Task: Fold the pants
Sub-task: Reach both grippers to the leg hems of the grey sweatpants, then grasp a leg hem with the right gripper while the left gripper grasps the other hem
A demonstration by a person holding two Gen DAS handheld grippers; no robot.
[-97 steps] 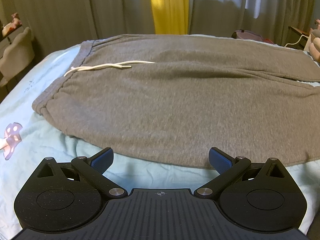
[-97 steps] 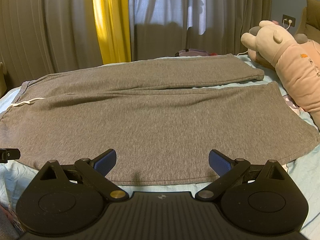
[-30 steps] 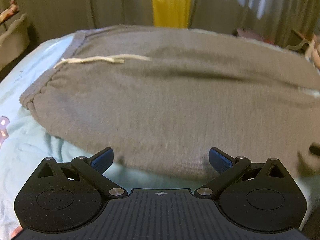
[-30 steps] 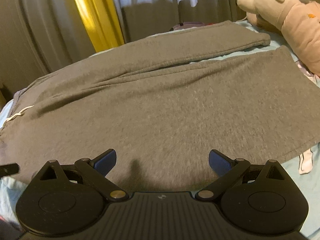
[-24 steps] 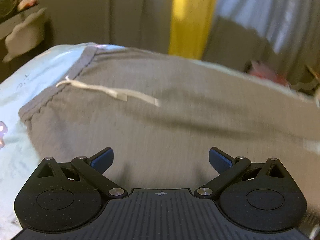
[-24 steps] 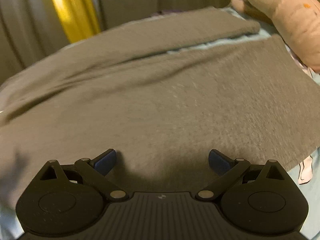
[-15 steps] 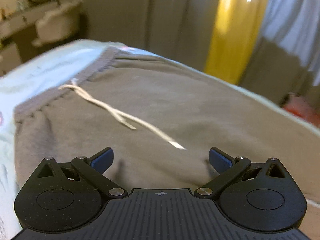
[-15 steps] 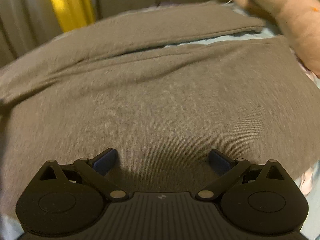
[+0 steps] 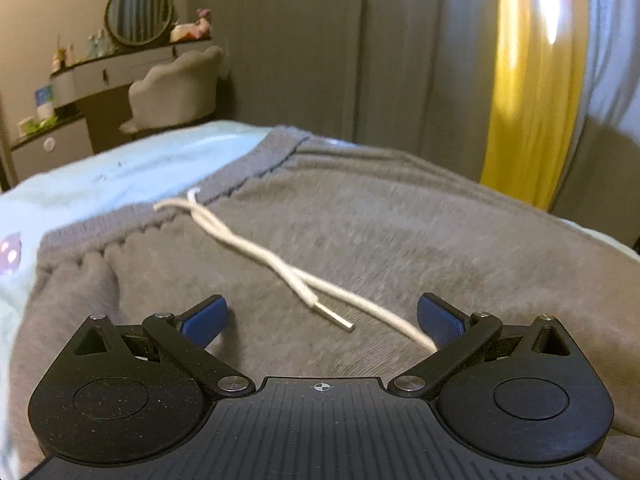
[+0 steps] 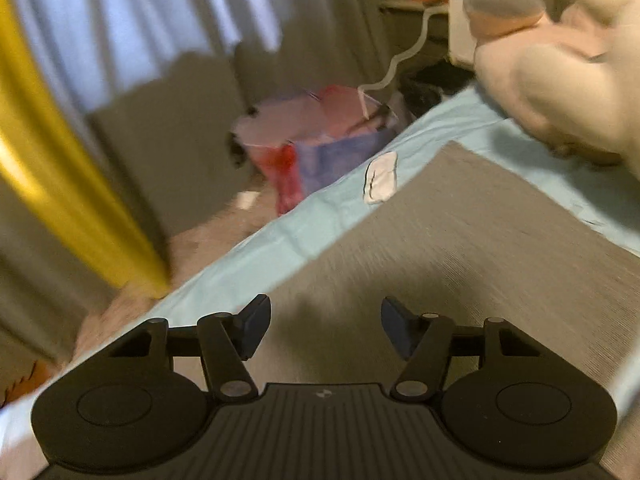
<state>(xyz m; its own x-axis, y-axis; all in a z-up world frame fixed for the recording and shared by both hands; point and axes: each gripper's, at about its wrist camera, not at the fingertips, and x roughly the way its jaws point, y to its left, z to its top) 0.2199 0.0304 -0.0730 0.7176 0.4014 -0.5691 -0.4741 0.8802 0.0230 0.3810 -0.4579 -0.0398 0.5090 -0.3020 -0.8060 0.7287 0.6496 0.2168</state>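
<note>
Grey sweatpants [image 9: 400,216] lie flat on a pale blue bedsheet [image 9: 120,168]. In the left wrist view the ribbed waistband [image 9: 224,188] runs across the upper left, and a white drawstring [image 9: 256,248] trails from it toward my left gripper [image 9: 322,314]. That gripper hovers open over the waist area with nothing between its blue pads. In the right wrist view a pant leg [image 10: 460,248] stretches to its far hem near the bed's edge. My right gripper [image 10: 325,322] hangs over this leg. Its jaws are closing, with only fabric below them and nothing pinched.
A large plush toy [image 10: 560,88] lies at the right end of the bed. A red and blue bag [image 10: 320,140] stands on the floor beyond the bed edge. Yellow and grey curtains [image 9: 532,80] hang behind. A dresser with a round mirror [image 9: 138,12] and a chair [image 9: 176,92] stand at left.
My left gripper has swung left toward the waistband and drawstring. My right gripper has swept far across to the outer leg's hem end, and its jaws have narrowed.
</note>
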